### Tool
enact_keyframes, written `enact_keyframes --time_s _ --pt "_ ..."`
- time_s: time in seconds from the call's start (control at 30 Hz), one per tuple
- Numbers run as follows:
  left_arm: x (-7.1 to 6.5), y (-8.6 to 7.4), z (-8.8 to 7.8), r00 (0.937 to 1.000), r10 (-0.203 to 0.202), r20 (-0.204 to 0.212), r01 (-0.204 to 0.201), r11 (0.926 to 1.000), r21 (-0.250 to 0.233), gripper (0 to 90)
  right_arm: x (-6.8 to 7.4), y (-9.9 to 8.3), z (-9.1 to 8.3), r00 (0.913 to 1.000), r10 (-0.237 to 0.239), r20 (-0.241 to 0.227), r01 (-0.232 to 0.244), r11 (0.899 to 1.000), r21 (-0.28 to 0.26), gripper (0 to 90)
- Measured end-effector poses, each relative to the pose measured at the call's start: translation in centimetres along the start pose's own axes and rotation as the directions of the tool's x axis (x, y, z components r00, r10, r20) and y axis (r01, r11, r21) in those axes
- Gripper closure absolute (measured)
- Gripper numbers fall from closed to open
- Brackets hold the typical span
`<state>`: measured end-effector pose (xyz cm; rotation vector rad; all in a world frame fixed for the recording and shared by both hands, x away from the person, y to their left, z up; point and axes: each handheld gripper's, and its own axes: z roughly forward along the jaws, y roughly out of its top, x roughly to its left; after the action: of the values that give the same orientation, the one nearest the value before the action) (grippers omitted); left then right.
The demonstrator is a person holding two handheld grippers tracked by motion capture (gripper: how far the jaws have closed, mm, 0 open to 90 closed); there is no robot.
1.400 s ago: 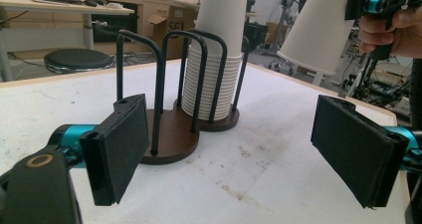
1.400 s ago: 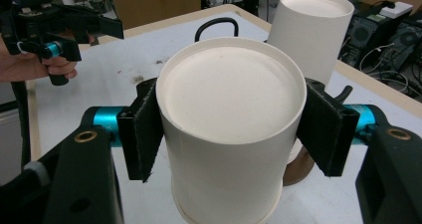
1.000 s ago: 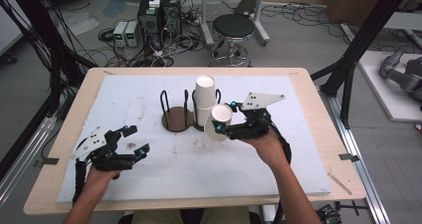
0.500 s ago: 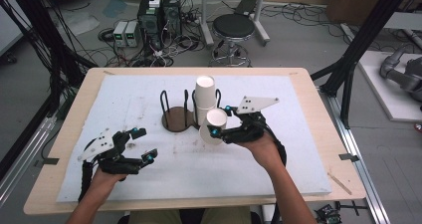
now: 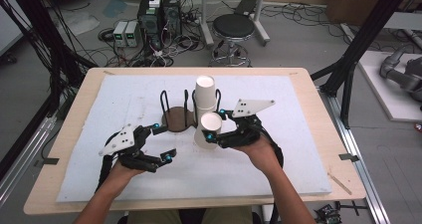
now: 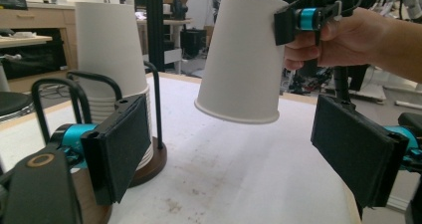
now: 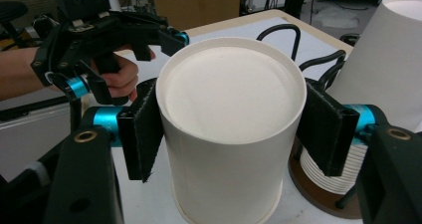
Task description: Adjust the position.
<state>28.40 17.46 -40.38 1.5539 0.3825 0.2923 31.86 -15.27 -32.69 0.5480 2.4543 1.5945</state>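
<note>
Cables and a round stool crowd the floor behind our wooden table's white foam mat [image 5: 278, 154] in the high view, where our right gripper [image 5: 215, 125] clamps an upturned white paper cup [image 5: 208, 129] beside the black wire cup holder [image 5: 175, 112] and its white stack of paper cups [image 5: 206, 92]. Our left gripper [image 5: 164, 143] stands open, empty. From the left gripper view, wide black jaws frame that cup [image 6: 242, 59], tilted above the mat. From the right gripper view, both pads press the cup's [image 7: 231, 129] sides.

The high view looks forward and down over the white-padded wooden counter [image 5: 298, 134]; both gripper views, close and roughly level, share the upside-down white paper cup [image 6: 244, 59].
</note>
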Motion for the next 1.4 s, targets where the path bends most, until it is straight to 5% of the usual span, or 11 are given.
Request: enact_keyframes --time_s 0.13,0.17,0.83,1.4 --pt "0.1 0.2 1.3 0.9996 -0.027 0.011 0.026 0.9995 0.018 15.1 0.2 0.0 0.3 0.9999 0.001 -0.011 -0.001 1.000 -0.003 32.9" --pt "0.0 0.3 1.9 0.9978 -0.051 0.043 0.050 0.9987 0.011 14.6 0.3 0.0 0.4 0.9998 0.004 -0.019 -0.004 1.000 -0.002 32.9" --pt "-0.9 0.4 6.5 0.9918 -0.015 0.127 0.007 0.9977 0.067 14.6 1.4 0.1 0.7 0.9971 0.018 -0.075 -0.020 0.999 -0.029 33.0" --pt "-1.3 0.3 6.6 0.9917 -0.011 0.128 -0.002 0.9949 0.101 24.9 1.5 -0.3 0.6 0.9925 0.059 -0.107 -0.065 0.996 -0.052 32.5"
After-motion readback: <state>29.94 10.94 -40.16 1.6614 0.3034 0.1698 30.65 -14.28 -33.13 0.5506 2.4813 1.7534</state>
